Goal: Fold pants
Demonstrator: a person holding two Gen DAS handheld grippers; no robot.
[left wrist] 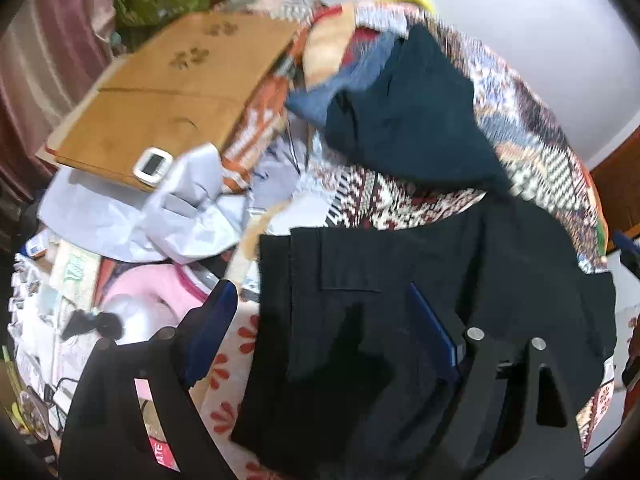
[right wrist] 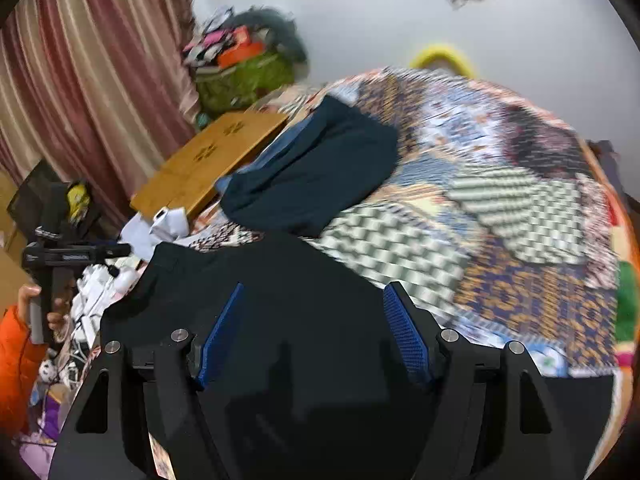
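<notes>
Black pants (left wrist: 400,320) lie on a patterned bedspread (left wrist: 520,120), waist and back pocket toward the left. My left gripper (left wrist: 320,312) hovers over them, fingers wide apart, nothing between the blue pads (left wrist: 214,328). In the right wrist view the same black pants (right wrist: 280,280) fill the lower middle. My right gripper (right wrist: 316,320) is open above them, its blue pads (right wrist: 404,336) spread and empty. The left gripper (right wrist: 76,256) shows at the far left, held by a hand.
A dark teal folded garment (left wrist: 412,112) lies on a blue one further back on the bed. A wooden lap table (left wrist: 172,92) with a small white device (left wrist: 152,162) stands at the left. White cloths, a pink item and cables clutter the left edge. Curtains (right wrist: 80,80) hang behind.
</notes>
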